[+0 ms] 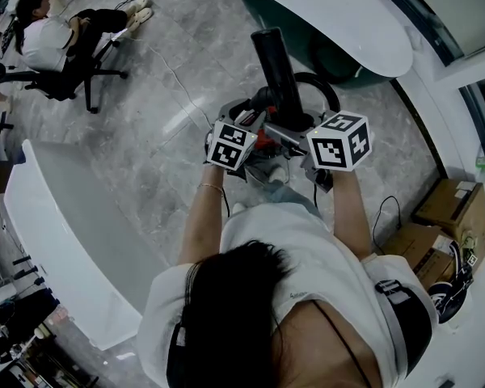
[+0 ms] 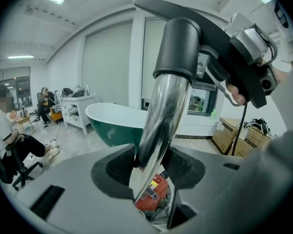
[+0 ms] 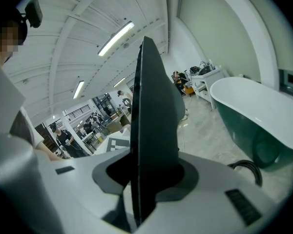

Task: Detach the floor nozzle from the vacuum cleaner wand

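Left gripper view shows my left tongs [image 2: 151, 168] pinching the chrome wand [image 2: 162, 116] below its dark collar [image 2: 178, 48], while the right gripper view has my right tongs [image 3: 149, 172] clamped on the thin dark edge of the floor nozzle [image 3: 154, 106], which looks still seated on the wand, both held up above the floor [image 1: 162, 95]. I reckon the polished tube could slide through my left grip if I pull hard, and a crooked pull could jam the joint. If it frees with a jerk, the narrow hold might twist loose and drop the nozzle.
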